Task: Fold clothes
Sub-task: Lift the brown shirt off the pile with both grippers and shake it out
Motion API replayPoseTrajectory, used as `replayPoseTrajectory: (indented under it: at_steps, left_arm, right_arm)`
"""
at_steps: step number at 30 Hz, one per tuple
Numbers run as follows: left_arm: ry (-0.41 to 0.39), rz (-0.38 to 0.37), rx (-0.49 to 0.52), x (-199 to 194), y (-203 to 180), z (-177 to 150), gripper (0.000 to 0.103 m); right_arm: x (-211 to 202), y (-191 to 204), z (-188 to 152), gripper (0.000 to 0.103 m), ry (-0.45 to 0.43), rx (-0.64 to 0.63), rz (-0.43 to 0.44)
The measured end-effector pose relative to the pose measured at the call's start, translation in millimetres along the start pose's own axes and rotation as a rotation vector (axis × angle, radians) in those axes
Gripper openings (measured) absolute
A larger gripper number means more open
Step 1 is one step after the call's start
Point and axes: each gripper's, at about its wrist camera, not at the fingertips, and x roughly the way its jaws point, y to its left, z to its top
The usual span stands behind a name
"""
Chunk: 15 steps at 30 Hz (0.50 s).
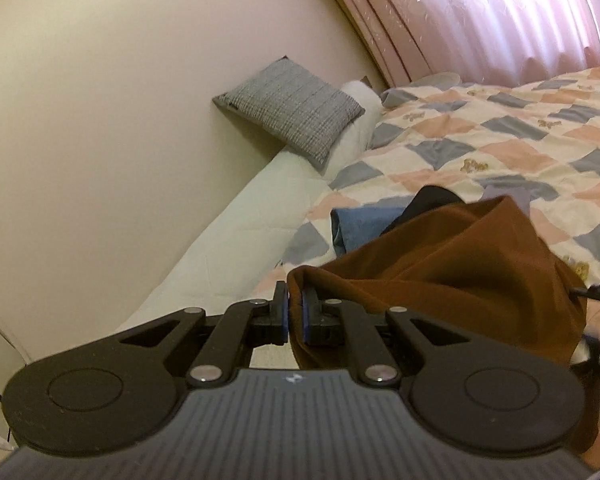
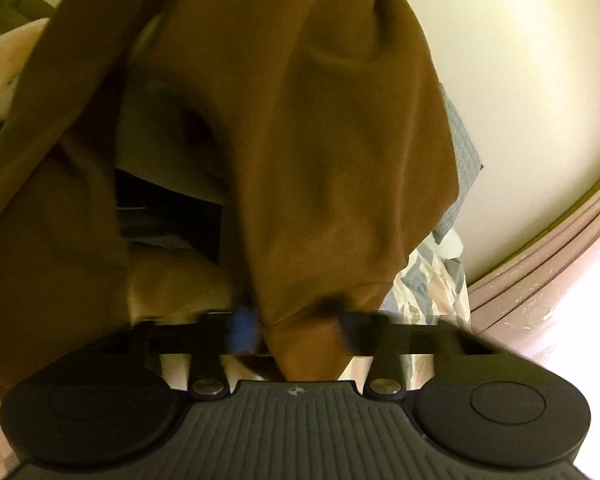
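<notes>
Both tools (image 1: 294,312) (image 2: 296,332) pinch the brown garment (image 1: 452,264), stretched between them.

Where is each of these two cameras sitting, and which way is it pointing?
Left wrist: rides on the left gripper, looking along its fingers across the patchwork bed toward a grey pillow and pink curtain; its jaws pinch an edge of the brown garment.
Right wrist: rides on the right gripper, tilted toward the wall; the brown garment hangs close and fills most of the view.
Shared: garment, pillow, bed, curtain. No hand shows.
</notes>
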Motion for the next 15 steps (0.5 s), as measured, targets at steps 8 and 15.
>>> replayPoseTrajectory:
  at_steps: [8, 15]
  left_arm:
    - [-0.055, -0.014, 0.002, -42, -2, 4, 0.006]
    - [-0.304, 0.022, 0.046, -139, -11, 55, 0.006]
  right_arm:
    - [-81, -124, 12, 0.003, -0.049, 0.39, -0.233]
    - [-215, -207, 17, 0.003, -0.152, 0.486, -0.491]
